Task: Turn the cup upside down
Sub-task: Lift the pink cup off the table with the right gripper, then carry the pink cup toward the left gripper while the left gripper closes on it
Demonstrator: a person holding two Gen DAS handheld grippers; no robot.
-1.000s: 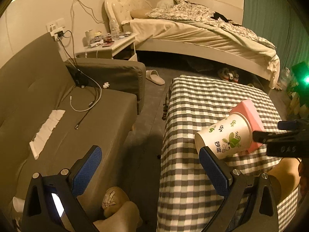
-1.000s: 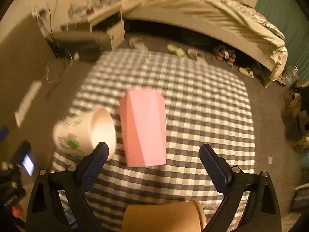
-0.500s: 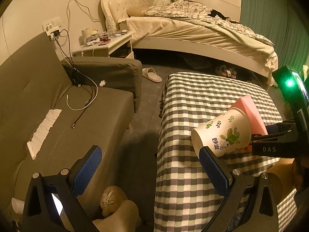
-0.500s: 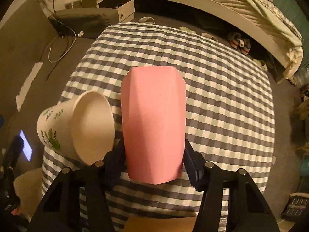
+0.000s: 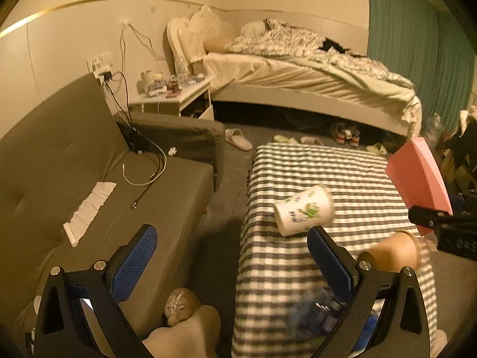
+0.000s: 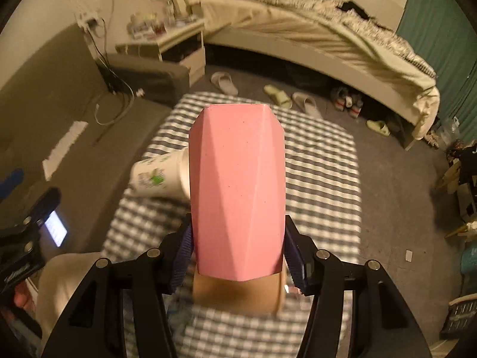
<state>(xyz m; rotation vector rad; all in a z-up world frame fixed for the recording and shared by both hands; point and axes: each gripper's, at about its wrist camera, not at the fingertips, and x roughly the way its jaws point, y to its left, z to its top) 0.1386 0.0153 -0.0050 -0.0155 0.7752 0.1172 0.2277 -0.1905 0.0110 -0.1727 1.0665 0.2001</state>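
Note:
My right gripper (image 6: 237, 253) is shut on a pink faceted cup (image 6: 237, 191) and holds it above the checked table (image 6: 322, 173); the cup also shows at the right of the left wrist view (image 5: 417, 179). A white paper cup with green leaves (image 5: 304, 210) lies on its side on the table near its left edge, also in the right wrist view (image 6: 158, 176). A tan cup (image 5: 390, 252) lies on its side near the front; in the right wrist view (image 6: 238, 294) it is under the pink cup. My left gripper (image 5: 229, 264) is open and empty, near the table's left edge.
A grey sofa (image 5: 89, 185) with cables and a white paper strip stands left of the table. A bed (image 5: 298, 77) and a nightstand (image 5: 176, 95) are at the back. Slippers and shoes lie on the floor (image 5: 238, 140). A blurred bluish thing (image 5: 316, 313) lies at the table's front.
My right gripper shut on the pink cup and lifted it off the table. The white cup now lies clear of it. The left gripper stayed open.

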